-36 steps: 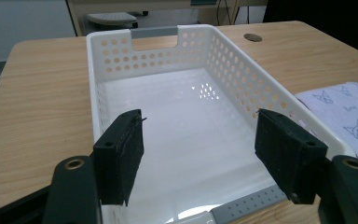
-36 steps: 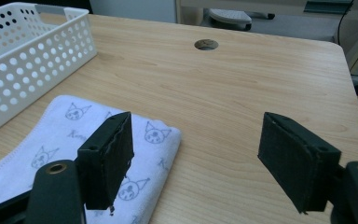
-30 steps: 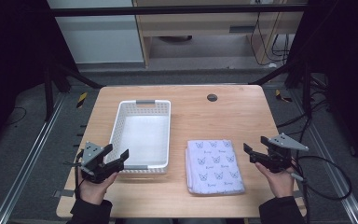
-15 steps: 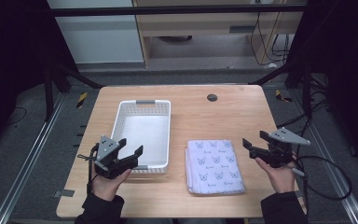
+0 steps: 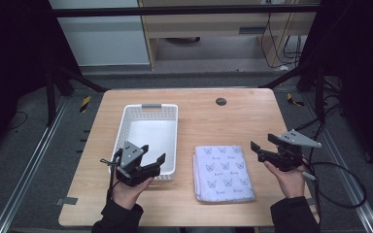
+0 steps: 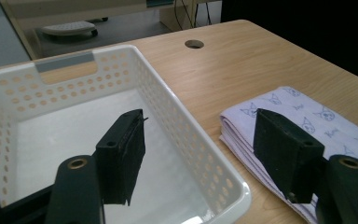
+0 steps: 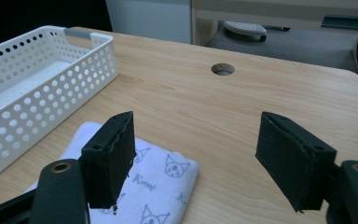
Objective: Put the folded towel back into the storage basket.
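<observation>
our left gripper (image 5: pixel 151 160) hangs with spread jaws over the basket (image 5: pixel 141 118) rim at 6 o'clock; our right gripper (image 5: pixel 259 149), jaws spread and just closing slightly with nothing between them, is at 3 o'clock of the folded towel (image 5: pixel 223 173).

Basket (image 5: pixel 150 138) on the left half of the tabletop (image 5: pixel 238 119); folded cloth (image 5: pixel 223 172) just to its right, nearer the front edge, the two apart. Cable hole (image 5: pixel 220 101) behind the cloth, toward the far edge. Left gripper (image 5: pixel 148 161) over the basket's near right corner; right gripper (image 5: pixel 261 148) just right of the cloth.
</observation>
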`<state>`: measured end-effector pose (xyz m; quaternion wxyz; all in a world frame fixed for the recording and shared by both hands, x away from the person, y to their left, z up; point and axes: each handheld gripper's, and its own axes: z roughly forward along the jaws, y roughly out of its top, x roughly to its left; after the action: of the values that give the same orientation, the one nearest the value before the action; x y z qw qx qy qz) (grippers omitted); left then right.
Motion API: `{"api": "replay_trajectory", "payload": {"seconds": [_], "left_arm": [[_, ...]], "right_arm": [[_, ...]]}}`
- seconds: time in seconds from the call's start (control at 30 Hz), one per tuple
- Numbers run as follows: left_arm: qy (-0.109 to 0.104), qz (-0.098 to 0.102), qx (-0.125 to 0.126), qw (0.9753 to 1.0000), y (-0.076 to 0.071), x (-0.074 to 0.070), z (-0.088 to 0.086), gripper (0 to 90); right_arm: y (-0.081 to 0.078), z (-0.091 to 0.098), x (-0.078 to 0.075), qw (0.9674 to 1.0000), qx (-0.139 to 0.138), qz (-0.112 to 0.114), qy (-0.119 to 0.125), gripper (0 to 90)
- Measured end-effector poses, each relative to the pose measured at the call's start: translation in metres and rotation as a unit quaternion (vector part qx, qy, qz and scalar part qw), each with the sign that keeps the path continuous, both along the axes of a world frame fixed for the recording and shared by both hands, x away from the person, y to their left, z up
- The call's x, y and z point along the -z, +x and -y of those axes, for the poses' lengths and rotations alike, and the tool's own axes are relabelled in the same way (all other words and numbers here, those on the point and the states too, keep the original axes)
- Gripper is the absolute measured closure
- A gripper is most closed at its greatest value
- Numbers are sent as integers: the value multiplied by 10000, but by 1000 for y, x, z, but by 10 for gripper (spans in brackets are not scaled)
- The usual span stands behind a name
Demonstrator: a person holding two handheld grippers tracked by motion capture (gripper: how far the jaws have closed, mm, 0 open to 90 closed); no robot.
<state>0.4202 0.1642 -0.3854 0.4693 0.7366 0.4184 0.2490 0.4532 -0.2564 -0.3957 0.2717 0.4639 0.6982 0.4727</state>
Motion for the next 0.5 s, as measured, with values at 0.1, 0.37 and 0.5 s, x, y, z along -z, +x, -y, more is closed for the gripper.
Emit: {"api": "replay_trajectory", "payload": {"seconds": [0.1, 0.37, 0.5], "left_arm": [[71, -16, 74, 9999, 0, 2, 10, 337], [188, -84, 218, 9996, 0, 8, 30, 341], [223, -135, 283, 9993, -1, 11, 37, 346]], "right_arm": [[1, -1, 1, 10000, -24, -24, -24, 294], [3, -4, 3, 9999, -95, -86, -56, 308], [5, -6, 5, 9999, -125, -98, -58, 311]]}}
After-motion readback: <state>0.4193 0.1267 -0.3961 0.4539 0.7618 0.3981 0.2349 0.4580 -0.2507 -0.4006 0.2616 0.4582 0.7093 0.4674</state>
